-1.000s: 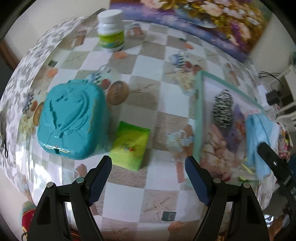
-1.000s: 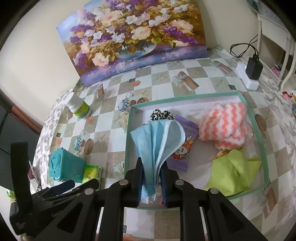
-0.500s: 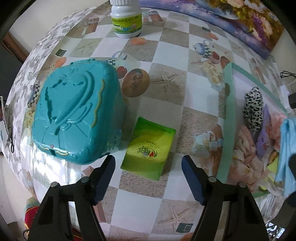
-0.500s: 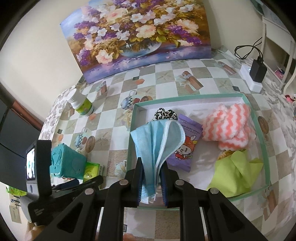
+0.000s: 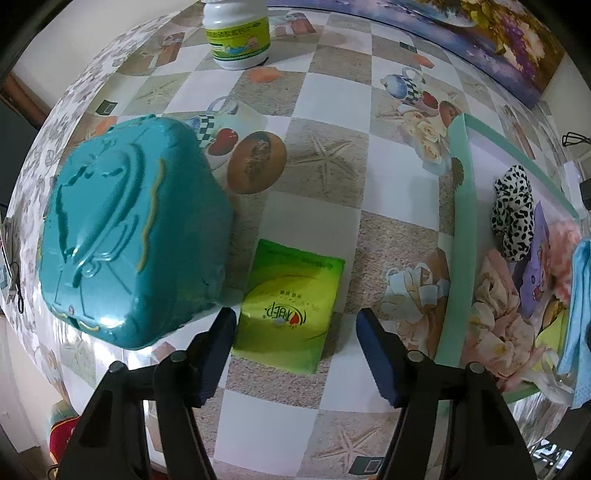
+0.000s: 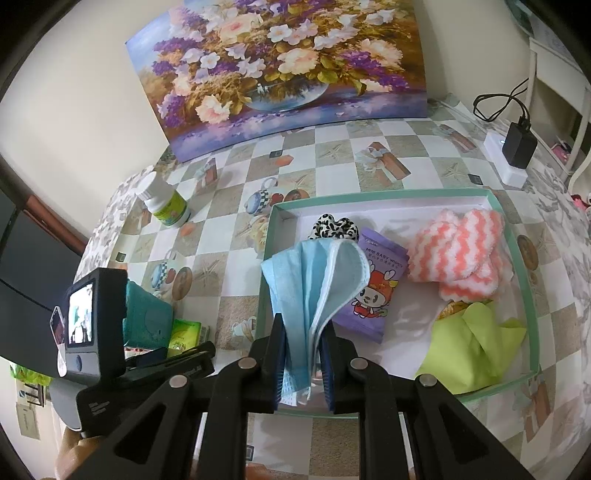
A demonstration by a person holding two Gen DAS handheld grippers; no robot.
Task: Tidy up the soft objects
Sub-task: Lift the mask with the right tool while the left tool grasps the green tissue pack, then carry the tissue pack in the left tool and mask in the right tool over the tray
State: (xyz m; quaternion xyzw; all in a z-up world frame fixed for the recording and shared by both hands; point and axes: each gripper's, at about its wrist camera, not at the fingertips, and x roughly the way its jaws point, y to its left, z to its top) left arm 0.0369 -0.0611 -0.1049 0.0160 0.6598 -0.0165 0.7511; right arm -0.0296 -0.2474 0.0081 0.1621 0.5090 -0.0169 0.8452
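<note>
A green tissue pack (image 5: 290, 301) lies flat on the table next to a teal plastic box (image 5: 129, 229). My left gripper (image 5: 295, 334) is open, its fingers on either side of the pack's near end, close above the table. My right gripper (image 6: 303, 347) is shut on a blue face mask (image 6: 314, 284) and holds it over the near left part of the green-rimmed tray (image 6: 517, 258). The tray holds a leopard scrunchie (image 6: 334, 227), a purple wipes pack (image 6: 376, 291), a pink-and-white cloth (image 6: 458, 254) and a lime cloth (image 6: 469, 347). The pack also shows in the right wrist view (image 6: 183, 332).
A white pill bottle (image 5: 236, 33) stands at the back of the table. A flower painting (image 6: 284, 66) leans against the wall. A power strip with a black charger (image 6: 517, 151) sits at the right edge. The tray rim (image 5: 460, 229) stands right of the pack.
My left gripper has moved forward and down to the green tissue pack, so its fingers now flank it. My right gripper holds the mask almost still over the tray.
</note>
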